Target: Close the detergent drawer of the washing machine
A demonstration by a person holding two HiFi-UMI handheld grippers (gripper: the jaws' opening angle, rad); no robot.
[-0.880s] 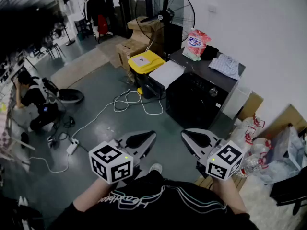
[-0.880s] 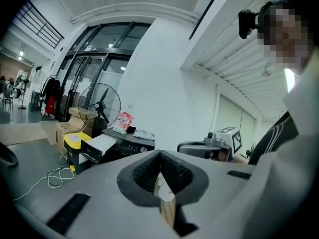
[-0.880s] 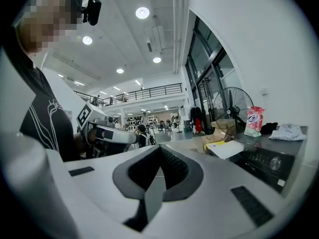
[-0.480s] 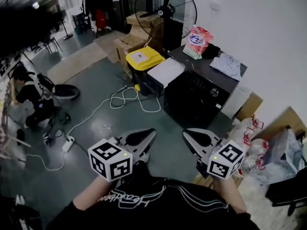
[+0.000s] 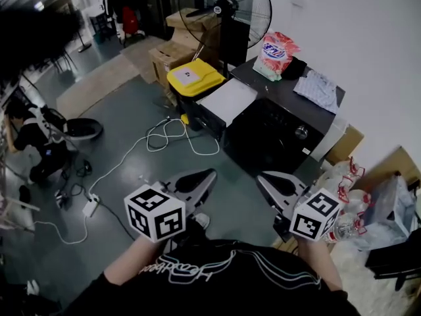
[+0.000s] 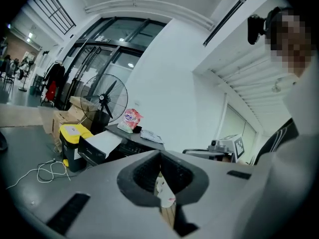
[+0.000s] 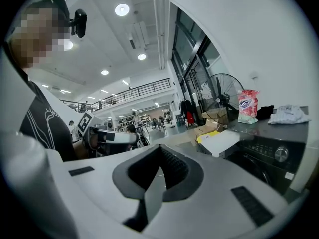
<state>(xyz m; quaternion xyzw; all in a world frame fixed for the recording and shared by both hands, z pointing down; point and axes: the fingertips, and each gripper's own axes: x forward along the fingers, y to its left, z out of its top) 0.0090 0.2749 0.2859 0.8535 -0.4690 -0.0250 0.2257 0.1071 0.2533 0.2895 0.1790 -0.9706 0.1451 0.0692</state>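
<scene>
The black washing machine (image 5: 279, 137) stands against the white wall, well ahead of both grippers. A white flat panel (image 5: 229, 101) juts out from its left end at top height; I cannot tell for sure that it is the detergent drawer. The same panel (image 6: 102, 142) shows in the left gripper view, and the panel (image 7: 220, 142) shows beside the machine's dial (image 7: 281, 154) in the right gripper view. My left gripper (image 5: 204, 176) and right gripper (image 5: 266, 178) hover side by side above the floor. Both are shut with nothing held, jaw tips meeting (image 6: 160, 156) (image 7: 159, 151).
On the machine lie a detergent bag (image 5: 276, 56), a dark garment (image 5: 297, 68) and a folded cloth (image 5: 319, 87). A yellow-lidded bin (image 5: 192, 78), cardboard boxes (image 5: 172, 52) and a standing fan (image 5: 227, 12) crowd its left. Cables (image 5: 172, 137) cross the floor. Plastic bags (image 5: 343, 176) sit right. A person (image 5: 33, 137) crouches far left.
The head view has shifted a little toward the washing machine. Both grippers stayed shut and side by side, drifting slightly right and lower in the view.
</scene>
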